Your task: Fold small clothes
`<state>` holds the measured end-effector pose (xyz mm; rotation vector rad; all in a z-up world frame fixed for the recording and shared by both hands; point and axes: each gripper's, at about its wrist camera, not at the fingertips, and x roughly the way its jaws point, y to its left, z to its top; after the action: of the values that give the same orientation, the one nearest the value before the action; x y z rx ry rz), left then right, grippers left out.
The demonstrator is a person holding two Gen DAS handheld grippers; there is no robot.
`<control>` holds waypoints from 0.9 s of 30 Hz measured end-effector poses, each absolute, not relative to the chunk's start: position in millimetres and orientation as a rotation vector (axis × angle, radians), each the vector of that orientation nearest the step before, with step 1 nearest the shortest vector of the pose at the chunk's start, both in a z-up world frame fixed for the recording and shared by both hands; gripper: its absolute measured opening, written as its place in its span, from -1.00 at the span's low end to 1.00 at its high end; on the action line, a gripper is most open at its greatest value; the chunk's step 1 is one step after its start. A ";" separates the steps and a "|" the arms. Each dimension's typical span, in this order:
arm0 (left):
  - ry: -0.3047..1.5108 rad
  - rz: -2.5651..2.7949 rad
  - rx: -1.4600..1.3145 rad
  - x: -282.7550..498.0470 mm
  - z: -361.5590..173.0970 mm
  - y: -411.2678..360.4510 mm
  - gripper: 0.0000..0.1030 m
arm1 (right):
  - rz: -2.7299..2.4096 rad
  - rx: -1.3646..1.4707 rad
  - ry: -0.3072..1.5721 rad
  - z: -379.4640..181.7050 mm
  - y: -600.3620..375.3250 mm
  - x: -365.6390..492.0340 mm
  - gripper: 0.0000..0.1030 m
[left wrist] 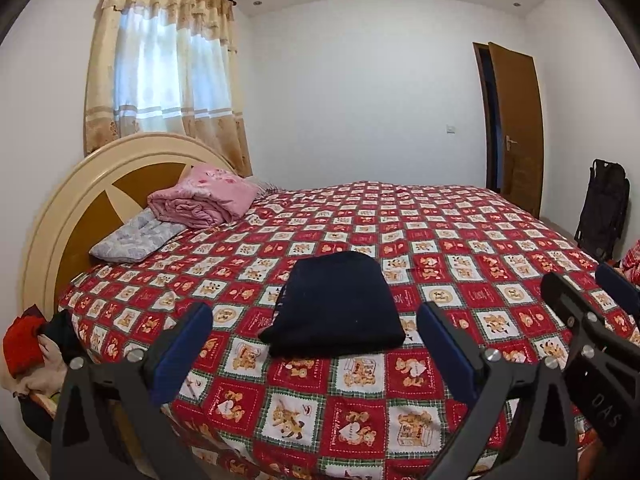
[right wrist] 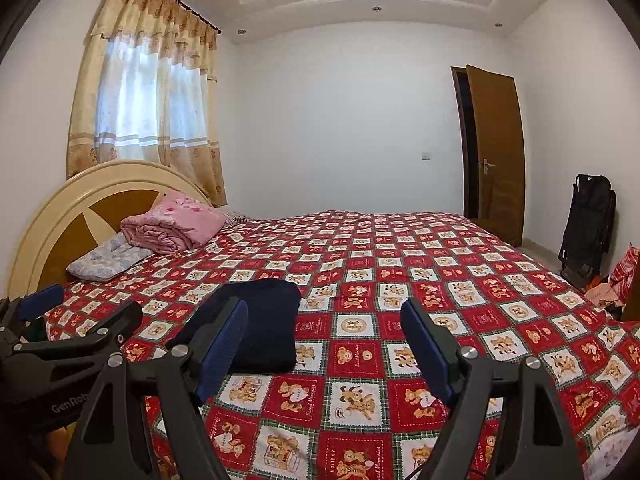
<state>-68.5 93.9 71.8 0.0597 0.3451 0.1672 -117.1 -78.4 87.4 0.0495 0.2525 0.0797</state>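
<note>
A dark navy garment [left wrist: 340, 304], folded into a compact rectangle, lies on the red teddy-bear bedspread [left wrist: 460, 248] near the bed's front edge. My left gripper [left wrist: 314, 314] is open, its blue pads either side of the garment in view but short of it, holding nothing. To its right my right gripper [left wrist: 588, 286] is also seen. In the right wrist view the garment [right wrist: 264, 320] lies front left, partly behind the left finger. The right gripper [right wrist: 324, 314] is open and empty over bare bedspread [right wrist: 440, 264]. The left gripper [right wrist: 80, 306] shows at the far left.
A pink folded quilt [left wrist: 204, 200] and a grey pillow [left wrist: 132, 240] lie by the cream headboard [left wrist: 60, 208]. A heap of clothes [left wrist: 24, 344] sits beside the bed at left. More red cloth [right wrist: 624, 276] lies at right, near a black folded chair [right wrist: 588, 224] and a brown door [right wrist: 496, 152].
</note>
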 end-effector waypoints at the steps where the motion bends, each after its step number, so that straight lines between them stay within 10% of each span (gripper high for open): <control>1: 0.344 0.166 0.065 -67.6 71.9 93.8 1.00 | 0.078 0.052 0.252 86.9 -78.7 -117.2 0.55; 27: 0.412 0.080 -0.023 -30.6 72.6 100.8 1.00 | 0.048 0.090 0.234 83.4 -86.7 -118.9 0.55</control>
<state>-30.6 100.8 72.6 -0.0228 0.4115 0.0795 -118.9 -86.7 83.4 0.0895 0.2341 0.0477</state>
